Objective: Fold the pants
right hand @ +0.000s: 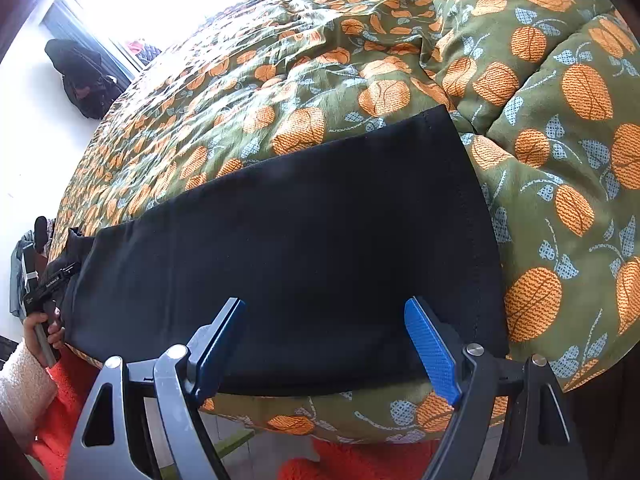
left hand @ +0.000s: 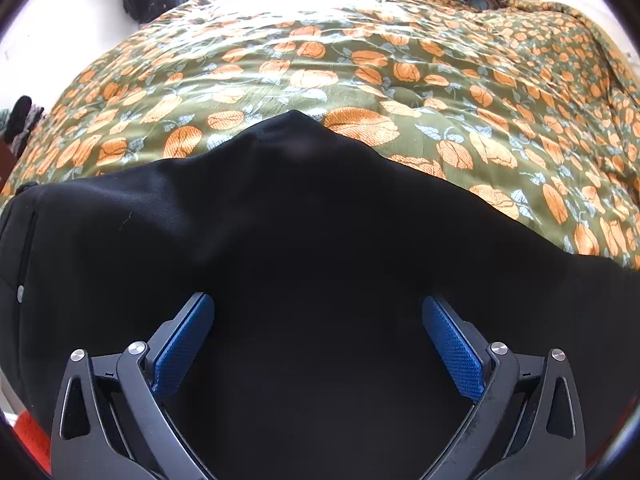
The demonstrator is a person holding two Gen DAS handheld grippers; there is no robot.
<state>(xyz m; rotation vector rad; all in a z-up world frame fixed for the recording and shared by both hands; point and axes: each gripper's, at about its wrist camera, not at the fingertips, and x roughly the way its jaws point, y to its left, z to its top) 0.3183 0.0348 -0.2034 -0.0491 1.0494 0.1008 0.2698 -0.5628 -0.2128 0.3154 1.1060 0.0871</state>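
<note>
Black pants (left hand: pixel 304 224) lie flat along the near edge of a bed. In the left wrist view they fill the lower half, with a pointed fold at the crotch toward the bed's middle and a metal button at far left. My left gripper (left hand: pixel 318 308) is open just above the cloth, blue pads (left hand: pixel 184 344) wide apart. In the right wrist view the leg end of the pants (right hand: pixel 320 240) shows its stitched hem on the right. My right gripper (right hand: pixel 324 308) is open over the leg near the hem, holding nothing.
The bed carries a green quilt with orange flowers (left hand: pixel 360 60), bunched into a puffy ridge (right hand: pixel 560 100) right of the hem. A dark bag (right hand: pixel 84 76) hangs on the wall by the window. The left hand and its gripper handle (right hand: pixel 42 312) show at far left.
</note>
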